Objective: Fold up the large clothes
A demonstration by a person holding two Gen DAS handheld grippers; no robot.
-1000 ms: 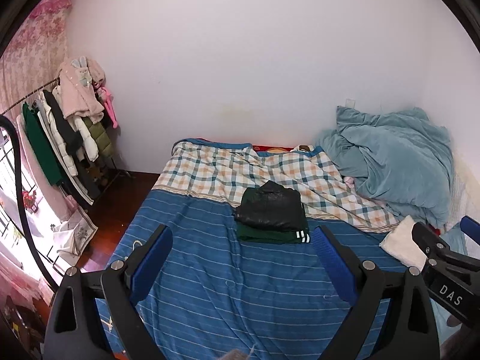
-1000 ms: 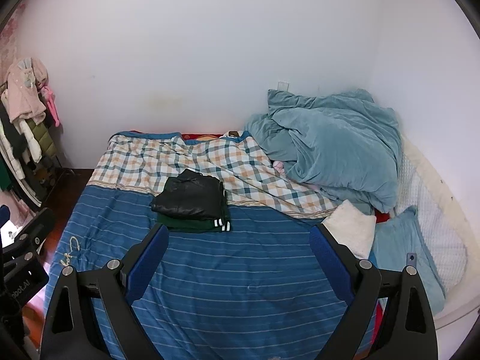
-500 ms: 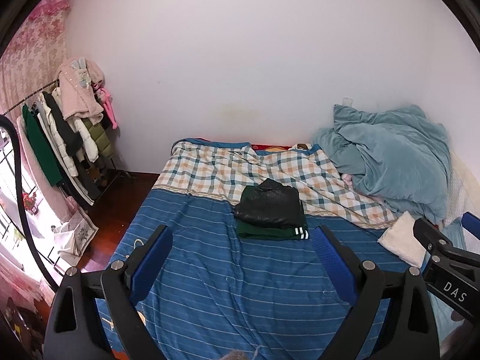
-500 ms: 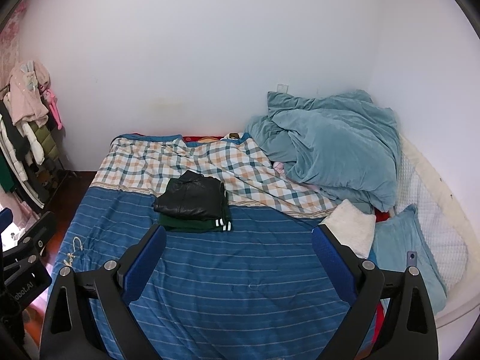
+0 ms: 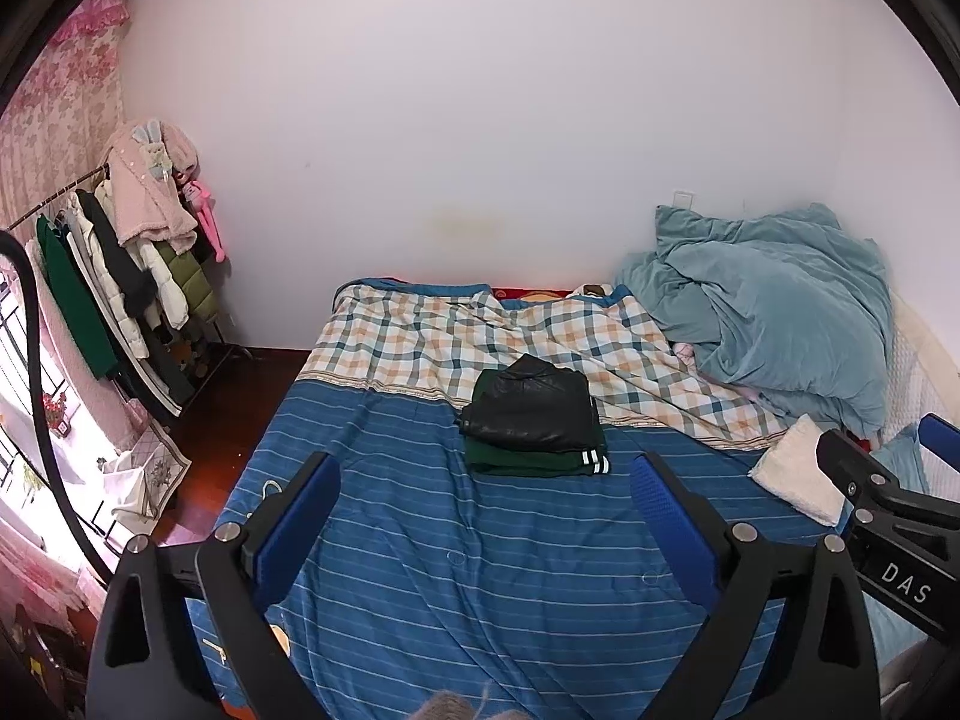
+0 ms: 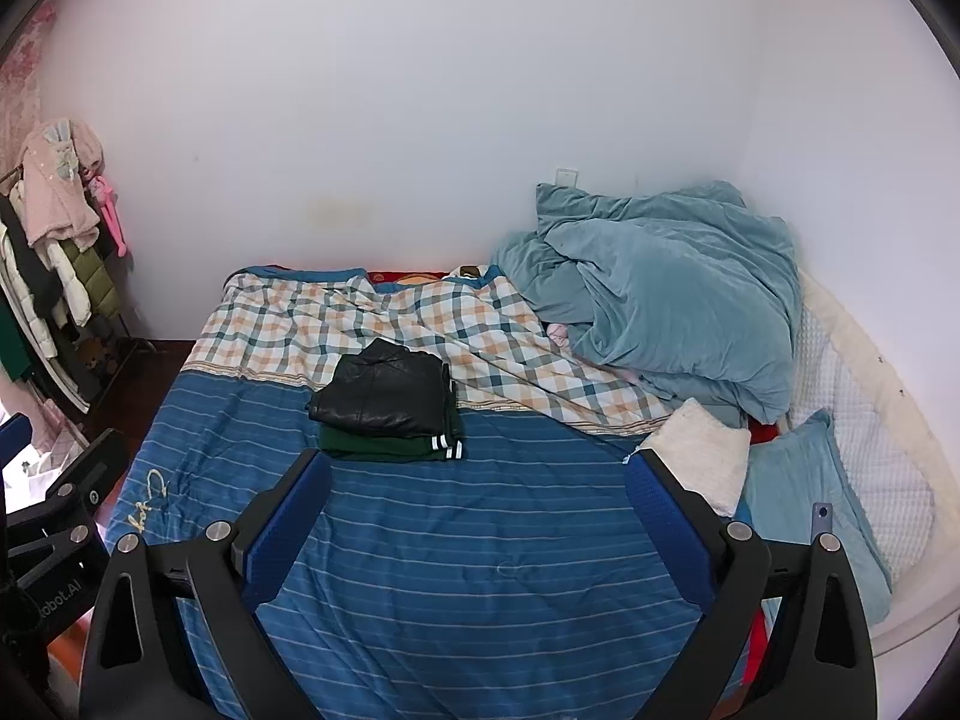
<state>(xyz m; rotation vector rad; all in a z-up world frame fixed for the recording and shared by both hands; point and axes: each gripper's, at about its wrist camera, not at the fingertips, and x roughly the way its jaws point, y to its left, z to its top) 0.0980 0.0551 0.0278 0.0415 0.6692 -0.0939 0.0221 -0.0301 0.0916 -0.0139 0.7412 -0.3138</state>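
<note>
A folded black jacket (image 5: 531,405) (image 6: 384,390) lies on top of a folded dark green garment (image 5: 534,461) (image 6: 390,447) with white stripes, stacked mid-bed on the blue striped cover (image 5: 480,570) (image 6: 480,570). My left gripper (image 5: 486,516) hovers open above the near part of the bed, short of the stack, nothing between its blue pads. My right gripper (image 6: 477,513) is open too, equally empty, with the stack ahead and to its left. Each gripper's black frame shows at the edge of the other's view.
A crumpled teal duvet (image 5: 774,324) (image 6: 672,300) is heaped at the far right, with a white folded towel (image 6: 699,450) and a teal pillow (image 6: 810,498) nearer. A clothes rack (image 5: 120,276) with hanging coats stands by the left wall. Checked sheet (image 6: 360,324) covers the far bed.
Both grippers have drawn back and risen slightly, so the stack sits a little farther ahead. Both stay open and empty.
</note>
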